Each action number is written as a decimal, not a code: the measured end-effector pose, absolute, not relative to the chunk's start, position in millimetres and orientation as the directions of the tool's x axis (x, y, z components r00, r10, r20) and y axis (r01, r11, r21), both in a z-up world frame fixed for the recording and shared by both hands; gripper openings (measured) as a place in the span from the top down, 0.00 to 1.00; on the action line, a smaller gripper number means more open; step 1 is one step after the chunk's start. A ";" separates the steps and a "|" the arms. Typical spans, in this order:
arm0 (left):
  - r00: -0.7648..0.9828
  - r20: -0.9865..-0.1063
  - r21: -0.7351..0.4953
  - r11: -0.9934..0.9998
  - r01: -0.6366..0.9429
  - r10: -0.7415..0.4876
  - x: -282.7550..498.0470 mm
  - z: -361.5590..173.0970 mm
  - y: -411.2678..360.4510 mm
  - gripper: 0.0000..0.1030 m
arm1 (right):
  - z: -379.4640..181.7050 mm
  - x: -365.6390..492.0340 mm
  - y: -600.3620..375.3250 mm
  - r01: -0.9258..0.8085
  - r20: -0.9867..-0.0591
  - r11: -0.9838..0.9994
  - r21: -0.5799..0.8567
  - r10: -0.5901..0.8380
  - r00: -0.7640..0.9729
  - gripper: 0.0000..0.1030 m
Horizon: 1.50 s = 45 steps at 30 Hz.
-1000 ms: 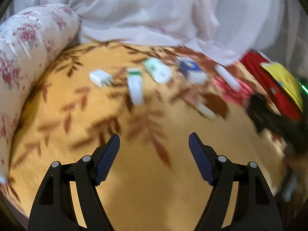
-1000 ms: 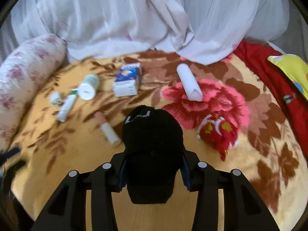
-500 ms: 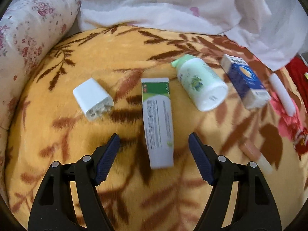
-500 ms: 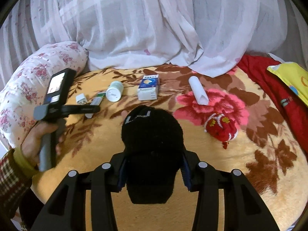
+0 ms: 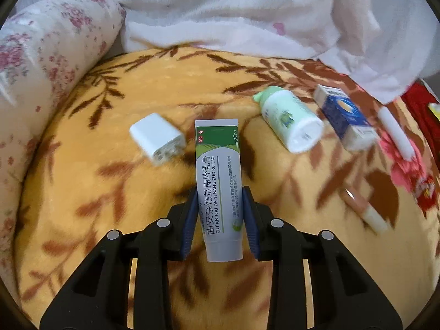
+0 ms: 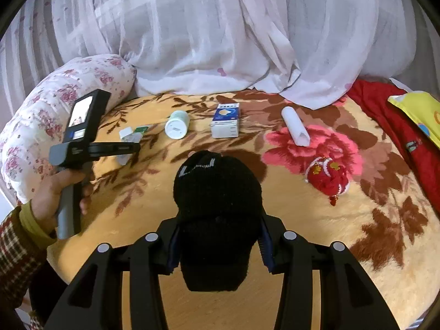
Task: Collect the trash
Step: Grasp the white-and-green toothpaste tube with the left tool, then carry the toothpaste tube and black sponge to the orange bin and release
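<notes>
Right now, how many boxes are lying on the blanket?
1. The blue and white box lies on the blanket, between the bottle and the white roll. More could hide under the curtain.

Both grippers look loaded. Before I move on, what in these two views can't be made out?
- Ointment tube, left wrist view: cap end hidden behind the left gripper.
- Black knit item, right wrist view: its lower end hidden by the right gripper; its identity is unclear.
- Blue-and-white box, left wrist view: print blurred.
</notes>
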<state>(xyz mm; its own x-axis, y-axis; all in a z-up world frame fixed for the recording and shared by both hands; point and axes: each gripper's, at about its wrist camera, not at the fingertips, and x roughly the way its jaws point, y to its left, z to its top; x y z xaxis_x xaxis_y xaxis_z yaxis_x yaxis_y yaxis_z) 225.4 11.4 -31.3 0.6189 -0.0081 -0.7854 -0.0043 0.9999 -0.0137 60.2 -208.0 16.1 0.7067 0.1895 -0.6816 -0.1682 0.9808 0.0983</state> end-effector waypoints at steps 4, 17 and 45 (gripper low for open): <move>0.627 -0.778 -0.012 0.999 0.046 -0.038 179.6 -17.8 7.2 0.70 | 17.8 45.1 -199.9 -0.186 -0.687 0.975 0.120 0.217 0.694 0.56; 0.557 -0.798 -0.074 0.955 0.287 -0.229 -10.3 -14.4 -10.8 0.70 | 3.2 -52.2 -168.9 -0.278 -0.756 0.951 0.136 0.281 0.591 0.56; 0.254 -0.941 -0.108 0.910 0.401 -0.224 -118.3 -100.5 -9.2 0.33 | -98.5 -135.3 -138.4 -0.337 -0.935 0.935 0.108 0.211 0.284 0.32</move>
<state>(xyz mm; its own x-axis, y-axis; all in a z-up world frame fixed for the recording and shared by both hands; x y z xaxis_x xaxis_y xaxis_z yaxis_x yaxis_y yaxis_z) -118.3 -9.2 -100.5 0.2544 -0.2237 -0.9409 0.4009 0.9097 -0.1079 -135.3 -138.4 -98.5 0.2842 0.2106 -0.9353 -0.3374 0.9352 0.1081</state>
